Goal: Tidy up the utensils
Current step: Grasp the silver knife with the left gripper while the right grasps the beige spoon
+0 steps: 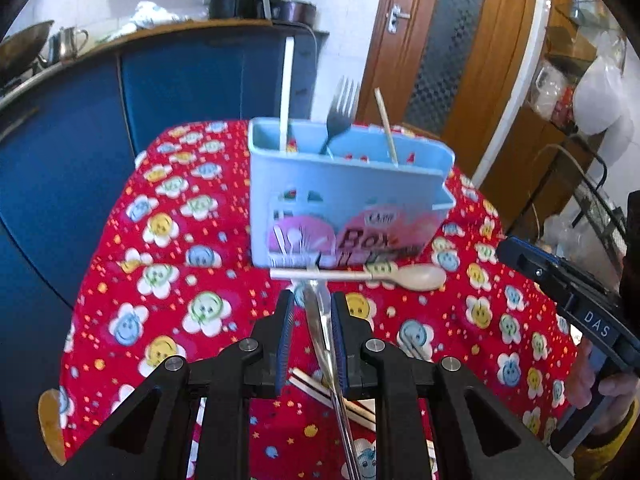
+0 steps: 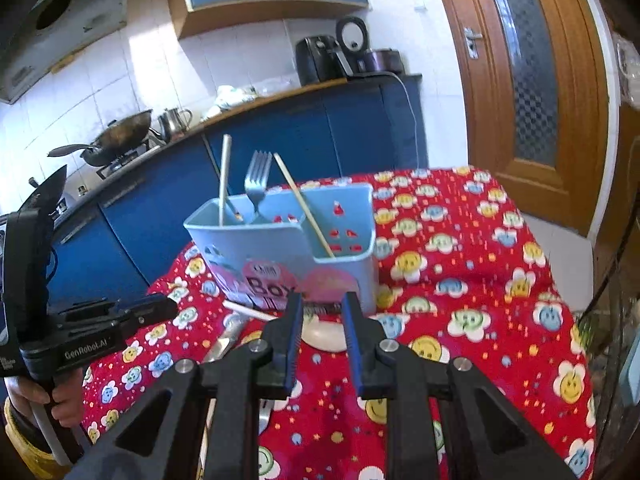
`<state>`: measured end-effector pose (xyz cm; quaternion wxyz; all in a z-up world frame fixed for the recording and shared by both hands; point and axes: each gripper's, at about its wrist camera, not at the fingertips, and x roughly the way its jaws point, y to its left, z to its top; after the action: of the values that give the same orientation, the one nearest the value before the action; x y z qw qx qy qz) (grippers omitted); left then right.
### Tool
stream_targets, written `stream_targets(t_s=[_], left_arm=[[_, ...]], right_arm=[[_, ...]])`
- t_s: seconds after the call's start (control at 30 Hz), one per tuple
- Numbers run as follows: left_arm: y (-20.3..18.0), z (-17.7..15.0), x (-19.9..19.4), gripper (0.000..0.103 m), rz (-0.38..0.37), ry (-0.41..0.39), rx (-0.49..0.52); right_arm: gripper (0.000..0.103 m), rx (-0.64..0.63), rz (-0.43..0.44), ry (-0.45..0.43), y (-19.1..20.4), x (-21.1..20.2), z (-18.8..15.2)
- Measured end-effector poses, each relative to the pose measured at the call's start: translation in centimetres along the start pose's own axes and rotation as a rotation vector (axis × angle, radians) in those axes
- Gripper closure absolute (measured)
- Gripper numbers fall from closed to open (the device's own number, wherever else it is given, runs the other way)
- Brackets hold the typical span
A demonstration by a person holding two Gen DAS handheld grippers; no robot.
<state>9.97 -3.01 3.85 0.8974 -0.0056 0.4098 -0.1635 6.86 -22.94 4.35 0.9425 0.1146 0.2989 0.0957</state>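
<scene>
- Kitchen setting: blue cabinets behind, wooden door at right, table under a red flower-print cloth (image 1: 168,240).
- Blue utensil box (image 1: 340,200) stands upright near the middle of the cloth; it looks split into compartments.
- Done so far, by my read: three pieces stand in the box, a white stick (image 1: 286,92) at the left end, a fork (image 1: 340,116) in the middle with tines up, and a chopstick (image 1: 386,126) at the right leaning outward.
- Left to do: wooden spoon (image 1: 360,276) lies flat on the cloth just in front of the box; long axis runs left-right in the left wrist view, bowl to the right, handle to the left.
- Also left: a metal utensil (image 1: 320,332), knife or spoon handle, cannot tell which; its long axis runs away from the camera toward the box, roughly crossing the spoon handle.
- Loose chopsticks (image 1: 320,390) lie on the cloth under the left gripper, angled across.
- Task looks roughly half done.
- Left gripper (image 1: 312,312): jaws narrow, metal utensil between them; pads do not clearly press it, so grip uncertain.
- Right gripper (image 2: 322,316): jaws narrowly apart, nothing held, hovering over the spoon bowl in front of the box.
</scene>
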Motion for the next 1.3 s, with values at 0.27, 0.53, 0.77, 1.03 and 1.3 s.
stream_targets(t_s=[0.27,0.53,0.77,1.03,1.3], left_arm=[[0.0,-0.4,3.2,0.084,-0.015,0.101,-0.005],[0.4,-0.4,5.7,0.084,-0.040,0.181,-0.016],[0.6,-0.2,6.7,0.084,-0.034,0.211,-0.039],[0.9,0.1,7.1,0.084,-0.034,0.215,-0.056],[1.2,0.0,7.1,0.084,-0.046,0.213,-0.070]], right_arm=[[0.080,0.058,-0.019,0.082,-1.4,1.8,-1.0],[0.077,0.086,-0.024,0.124,-2.2,2.6,-1.4],[0.076,0.139,-0.001,0.194,-2.8,4.1,-1.6],[0.076,0.218,0.017,0.273,-3.5,6.5,-1.8],[0.075,0.293,0.043,0.269,-3.8,8.0,-1.7]])
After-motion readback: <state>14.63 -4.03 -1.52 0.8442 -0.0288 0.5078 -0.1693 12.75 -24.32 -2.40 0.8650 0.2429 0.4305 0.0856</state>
